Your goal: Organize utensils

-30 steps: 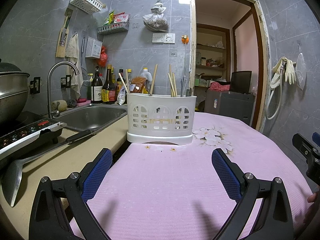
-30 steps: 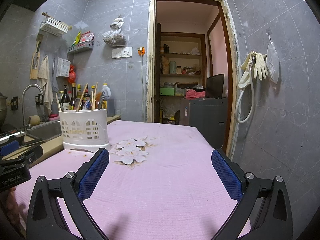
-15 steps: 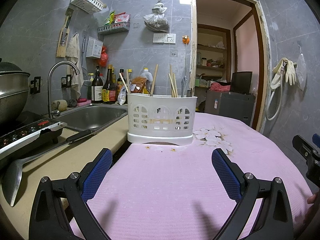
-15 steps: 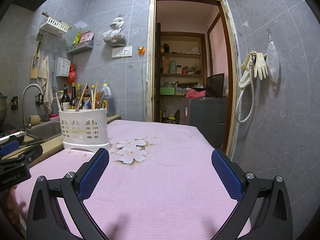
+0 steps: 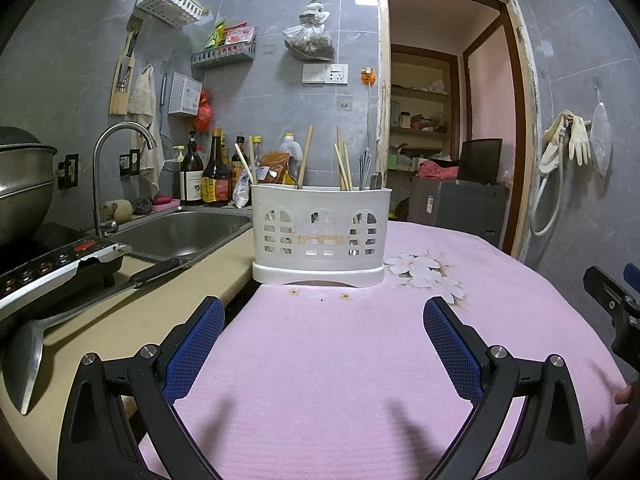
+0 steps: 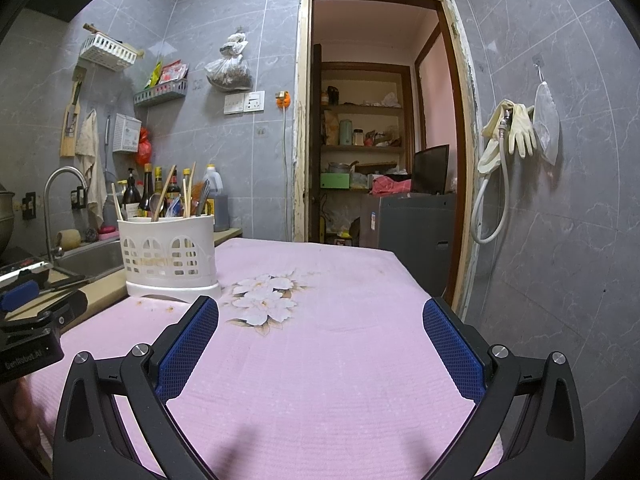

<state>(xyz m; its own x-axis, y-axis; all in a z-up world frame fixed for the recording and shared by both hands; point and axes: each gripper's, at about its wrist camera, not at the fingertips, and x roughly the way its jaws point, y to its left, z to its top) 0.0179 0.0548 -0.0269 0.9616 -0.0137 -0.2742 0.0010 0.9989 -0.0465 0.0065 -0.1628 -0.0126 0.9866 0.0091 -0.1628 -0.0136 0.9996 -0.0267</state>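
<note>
A white slotted utensil holder stands upright at the far left edge of the pink tablecloth. Chopsticks, a spoon and a fork stick up out of it. My left gripper hovers low over the cloth, straight in front of the holder, open and empty. The right wrist view shows the same holder off to the left. My right gripper is open over the middle of the cloth with nothing between its fingers.
Left of the table runs a beige counter with a steel sink, a tap, a spatula, a knife and an induction hob. Bottles line the wall. An open doorway lies beyond the table.
</note>
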